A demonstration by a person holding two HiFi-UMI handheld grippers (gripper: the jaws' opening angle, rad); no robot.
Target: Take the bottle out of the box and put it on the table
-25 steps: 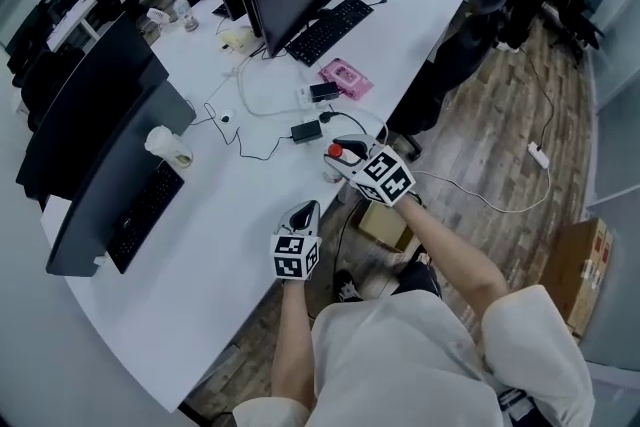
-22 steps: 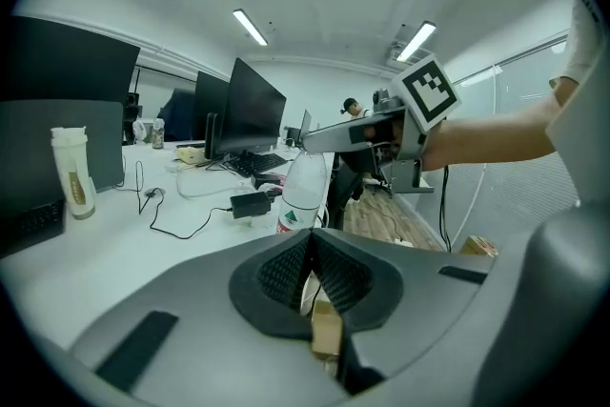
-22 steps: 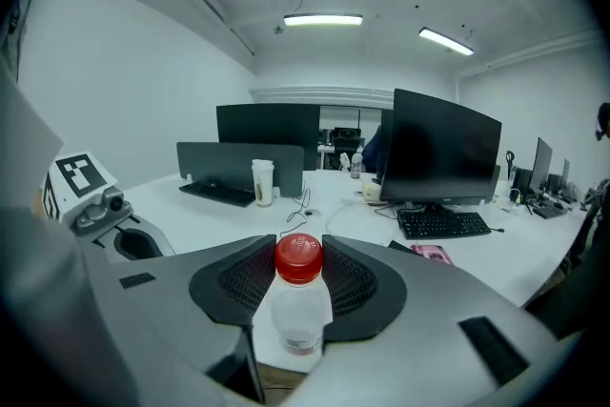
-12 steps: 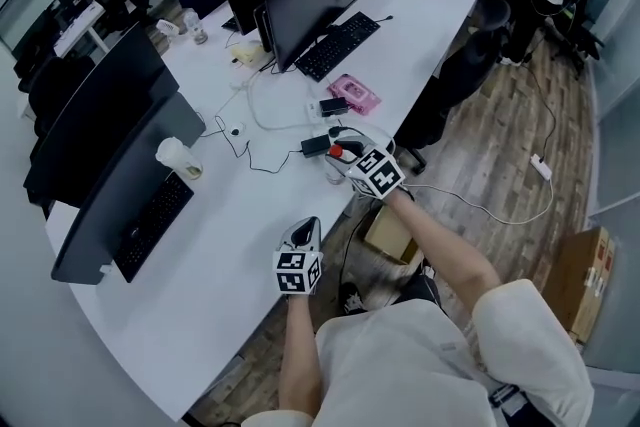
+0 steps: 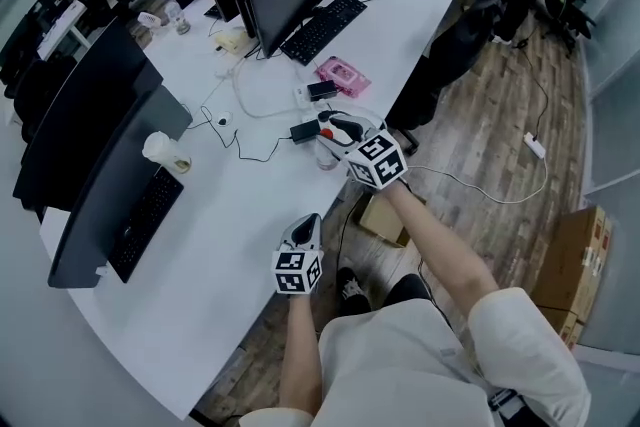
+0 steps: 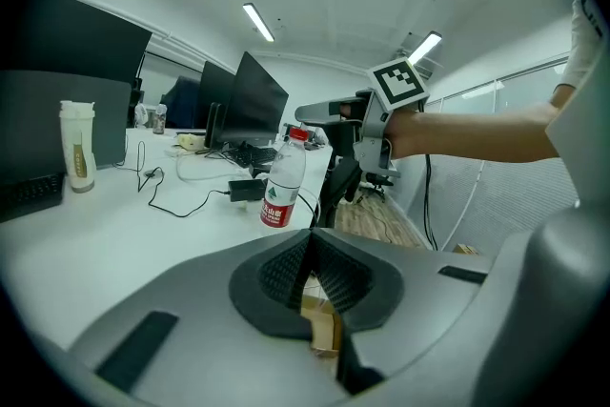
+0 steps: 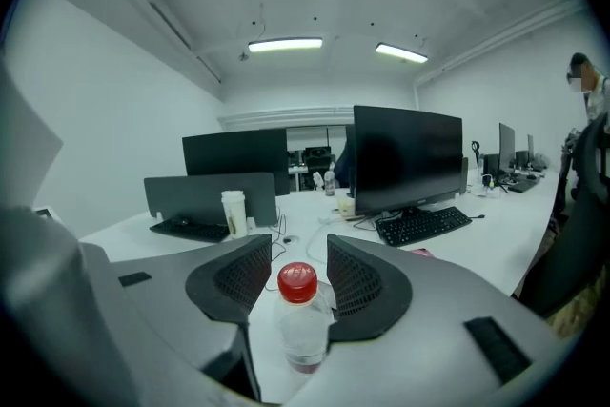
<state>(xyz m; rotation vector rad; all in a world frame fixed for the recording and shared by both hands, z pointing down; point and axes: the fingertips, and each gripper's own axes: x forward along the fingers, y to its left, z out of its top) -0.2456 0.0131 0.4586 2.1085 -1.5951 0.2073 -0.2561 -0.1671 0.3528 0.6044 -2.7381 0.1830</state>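
- Your left gripper (image 6: 310, 251) hovers at the desk (image 5: 230, 245) edge, jaws pressed together on nothing.
- The bottle (image 6: 284, 186) stands upright on the desk near its edge, red cap on top.
- Your right gripper (image 5: 337, 127) has the bottle between its jaws, which have just been opening and stand spread, pads clear of it.
- The cardboard box (image 5: 383, 220) sits on the floor below the desk edge.

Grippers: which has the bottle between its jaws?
The right gripper: its jaws have just been opening around the bottle; the left gripper is shut and empty.
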